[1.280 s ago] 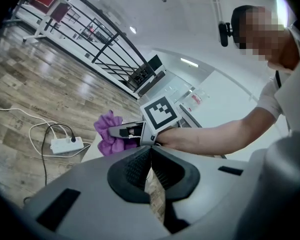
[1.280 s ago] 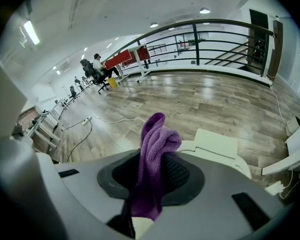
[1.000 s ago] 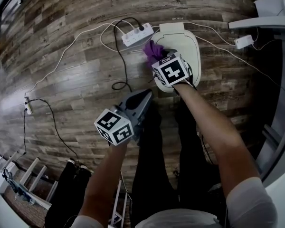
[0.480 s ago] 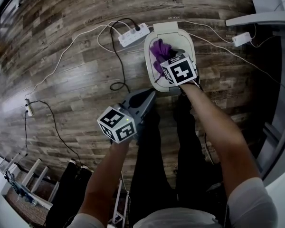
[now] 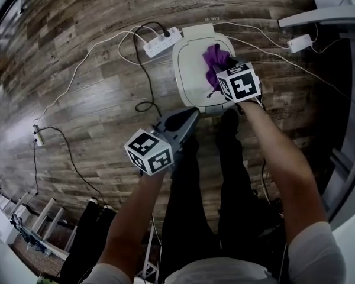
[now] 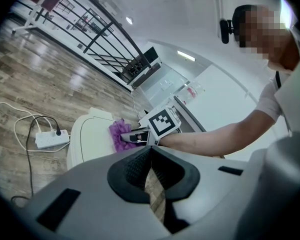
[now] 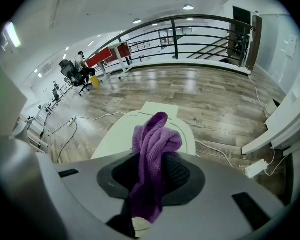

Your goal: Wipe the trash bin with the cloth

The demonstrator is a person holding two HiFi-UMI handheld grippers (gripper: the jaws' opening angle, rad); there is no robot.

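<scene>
The right gripper [image 7: 152,176] is clamped on the purple cloth [image 7: 152,139]. Its pads press a strand that runs up between them and bunches into a loose knot past the tips. In the head view this gripper [image 5: 223,78] is tilted steeply down over the right half of the bin [image 5: 189,70]. The cloth [image 5: 213,61] lies against the pale lid just ahead of the jaws. From the left gripper view the cloth [image 6: 117,131] sits on the lid's top, at the side nearest the right gripper [image 6: 135,136].

The left gripper [image 6: 149,156] has its jaws closed together with nothing between them; only a sliver of floor shows behind the pads. In the head view it [image 5: 186,116] hangs over the wood floor [image 5: 77,99] in front of the person's legs. Its tip points at the bin's near edge and stays apart from it.

A white power strip [image 5: 163,41] lies on the floor just beside the bin's far left corner, with a black cable [image 5: 143,70] plugged in.
</scene>
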